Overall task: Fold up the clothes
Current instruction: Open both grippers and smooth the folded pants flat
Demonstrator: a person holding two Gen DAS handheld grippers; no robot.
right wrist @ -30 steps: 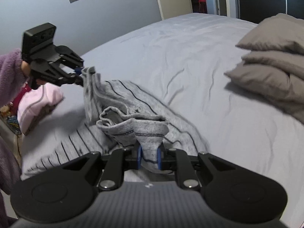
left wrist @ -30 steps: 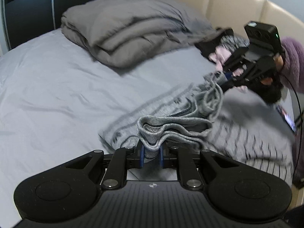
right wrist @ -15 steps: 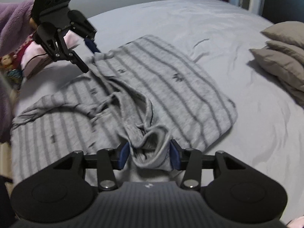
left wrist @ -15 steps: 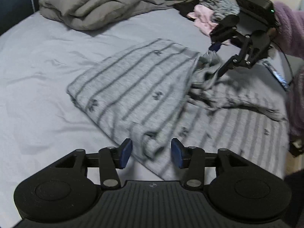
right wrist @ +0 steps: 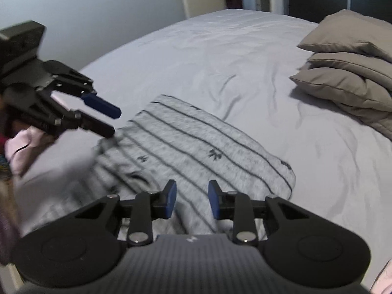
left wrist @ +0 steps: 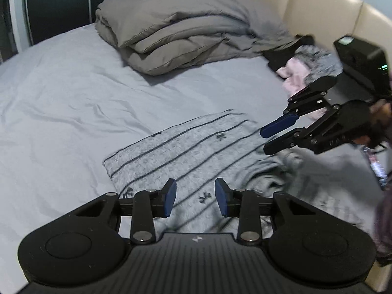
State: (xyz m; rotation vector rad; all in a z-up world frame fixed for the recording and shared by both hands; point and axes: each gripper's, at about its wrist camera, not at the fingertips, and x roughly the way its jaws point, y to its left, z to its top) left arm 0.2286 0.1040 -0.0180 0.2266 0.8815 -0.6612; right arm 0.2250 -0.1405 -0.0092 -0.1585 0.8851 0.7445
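Fingers of the left gripper [left wrist: 195, 197] stand apart, blue pads facing, nothing between them; the striped grey garment [left wrist: 186, 152] lies flat on the bed sheet [left wrist: 61, 103] just beyond and under the tips. Right gripper [right wrist: 191, 199] likewise spread, empty, hovering over the near edge of the same garment. From the left wrist view the right gripper appears above the garment's bunched right side, not touching it. Garment is folded over on itself, stripes running diagonally, one loose portion rumpled toward the person's side. Folded grey duvet [left wrist: 176, 31] sits well apart, near the headboard [left wrist: 318, 7].

Versus 1.0 s ago: both grippers were clamped on gathered fabric held up off the bed; both have since released, and the garment now lies spread on the sheet.
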